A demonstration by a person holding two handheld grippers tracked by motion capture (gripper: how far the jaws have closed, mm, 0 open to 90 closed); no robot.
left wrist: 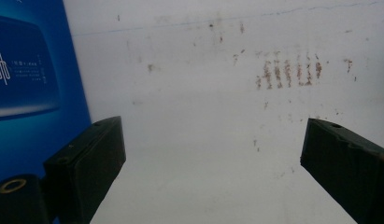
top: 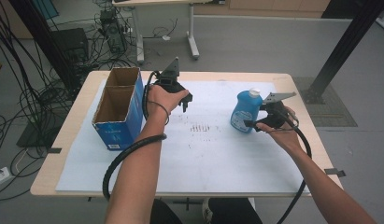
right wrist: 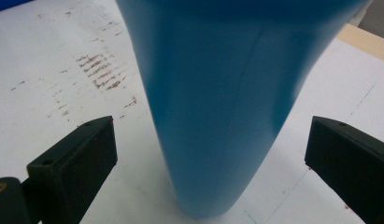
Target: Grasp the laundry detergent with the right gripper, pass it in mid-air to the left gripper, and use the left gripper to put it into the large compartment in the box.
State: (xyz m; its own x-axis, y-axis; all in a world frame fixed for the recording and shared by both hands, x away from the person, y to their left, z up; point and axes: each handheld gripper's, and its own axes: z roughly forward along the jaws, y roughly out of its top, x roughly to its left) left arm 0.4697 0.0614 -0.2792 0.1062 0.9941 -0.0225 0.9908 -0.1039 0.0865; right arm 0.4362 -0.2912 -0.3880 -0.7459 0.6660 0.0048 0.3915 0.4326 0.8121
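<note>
A blue bottle (top: 245, 112) with a white cap stands upright at the right of the white sheet (top: 203, 158). My right gripper (top: 255, 116) is open, and its jaws stand on either side of the bottle's lower body (right wrist: 217, 93) with gaps on both sides. An open-topped blue cardboard box (top: 116, 122) stands at the left. Just right of the box, my left gripper (top: 182, 100) hangs open over bare sheet. In the left gripper view the box's blue wall (left wrist: 26, 79) is beside the left jaw, with nothing between the left gripper's (left wrist: 213, 135) jaws.
Rows of brown marks (top: 201, 127) stain the middle of the sheet. The wooden table (top: 297, 84) shows around the sheet. Cables and equipment (top: 21, 93) crowd the floor at the left, and a black post (top: 348, 42) rises at the far right.
</note>
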